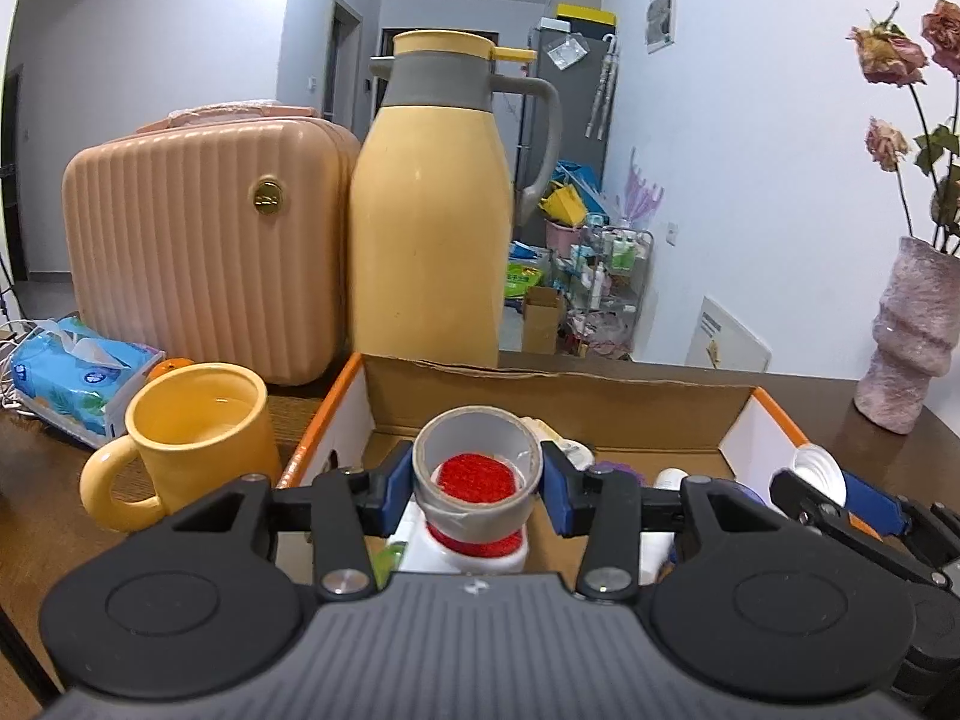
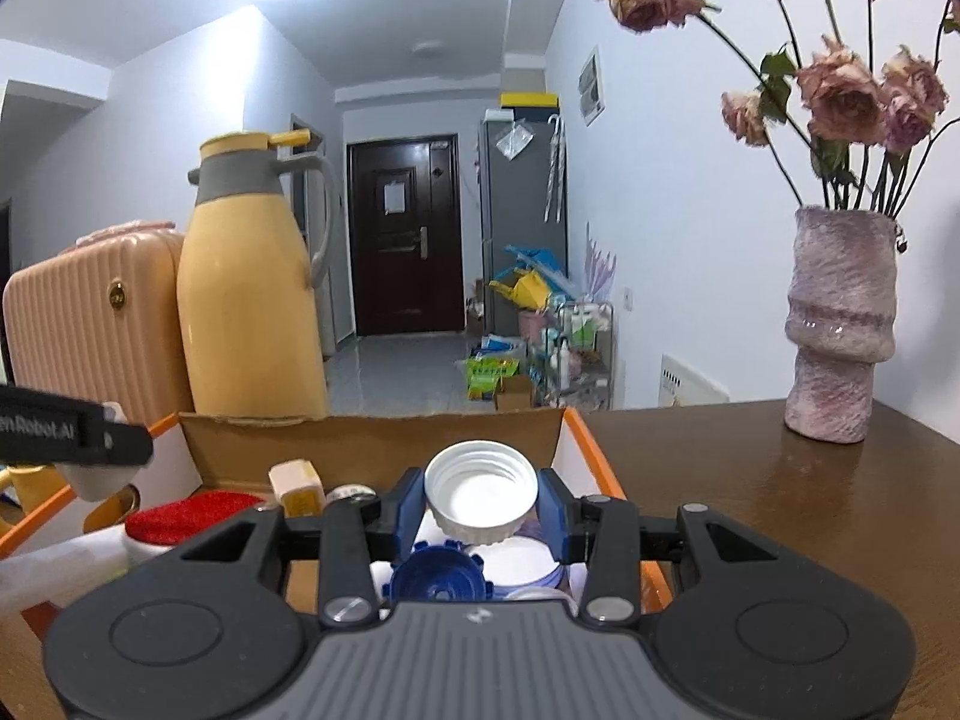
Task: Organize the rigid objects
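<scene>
Drop-off step: my left gripper (image 1: 478, 483) brackets the grey tape roll (image 1: 477, 474) over the orange-edged cardboard box (image 1: 558, 405), pads barely apart. Right gripper (image 2: 482, 501) clamps the white ribbed plastic cap (image 2: 482, 489). Next: release both inside.

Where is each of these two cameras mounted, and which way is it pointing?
Left wrist: sits on the left gripper, looking along its jaws at a tape roll between them, over the box.
Right wrist: sits on the right gripper, whose jaws hold a white cap over that box.
Shared: box, yellow jug, pink case, vase. No hand shows.
</scene>
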{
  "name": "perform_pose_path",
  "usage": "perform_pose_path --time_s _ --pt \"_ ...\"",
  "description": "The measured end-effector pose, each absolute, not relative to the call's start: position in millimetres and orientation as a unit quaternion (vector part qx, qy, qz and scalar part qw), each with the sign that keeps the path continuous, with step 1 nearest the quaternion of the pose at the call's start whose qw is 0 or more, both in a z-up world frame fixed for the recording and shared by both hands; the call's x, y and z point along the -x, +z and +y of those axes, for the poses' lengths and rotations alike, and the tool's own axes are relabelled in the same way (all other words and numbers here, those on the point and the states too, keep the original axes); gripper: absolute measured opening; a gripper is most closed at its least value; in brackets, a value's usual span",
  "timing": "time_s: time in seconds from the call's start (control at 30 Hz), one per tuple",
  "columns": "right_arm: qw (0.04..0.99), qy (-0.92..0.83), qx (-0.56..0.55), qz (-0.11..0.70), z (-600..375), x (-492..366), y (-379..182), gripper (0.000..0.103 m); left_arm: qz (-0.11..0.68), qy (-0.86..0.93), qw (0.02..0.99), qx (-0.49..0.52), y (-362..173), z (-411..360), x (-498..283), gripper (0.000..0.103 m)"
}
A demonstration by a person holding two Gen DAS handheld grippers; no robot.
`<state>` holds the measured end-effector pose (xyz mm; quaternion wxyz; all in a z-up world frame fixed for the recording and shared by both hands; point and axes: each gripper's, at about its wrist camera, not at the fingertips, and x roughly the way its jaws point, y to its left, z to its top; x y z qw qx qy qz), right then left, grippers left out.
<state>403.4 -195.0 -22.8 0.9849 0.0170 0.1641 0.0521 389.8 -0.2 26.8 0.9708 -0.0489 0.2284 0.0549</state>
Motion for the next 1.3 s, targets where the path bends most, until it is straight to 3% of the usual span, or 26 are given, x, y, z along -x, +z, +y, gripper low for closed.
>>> perform_pose_path --time_s 0.03,0.07,0.1,0.13,0.17,0.7,1.3 --pt "0.984 0.052 -0.015 0.169 -195.6 -404.2 -23.2 0.051 0.225 0.059 0.971 0.048 26.9 0.6 -389.6 0.069" --pt "0.983 0.052 -0.013 0.173 -196.3 -404.4 -23.3 0.07 0.22 0.061 0.972 0.046 27.5 0.8 -388.6 0.089" --pt "0.984 0.051 -0.014 0.173 -197.0 -403.7 -23.1 0.08 0.215 0.065 0.973 0.046 28.7 1.4 -386.8 0.101" --pt "0.984 0.049 -0.015 0.168 -197.8 -401.5 -22.5 0.095 0.207 0.071 0.974 0.05 30.2 3.0 -383.9 0.103" --pt "0.986 0.047 -0.018 0.159 -198.7 -398.5 -20.9 0.1 0.197 0.079 0.976 0.053 32.3 4.1 -381.3 0.103" --pt "0.991 0.047 -0.012 0.125 -201.2 -360.9 -2.0 0.103 0.166 0.091 0.98 0.055 42.7 15.5 -357.9 0.103" --pt "0.992 0.077 0.006 0.103 -223.5 -194.4 29.1 0.103 0.151 0.09 0.983 0.042 52.8 29.1 -206.1 0.103"
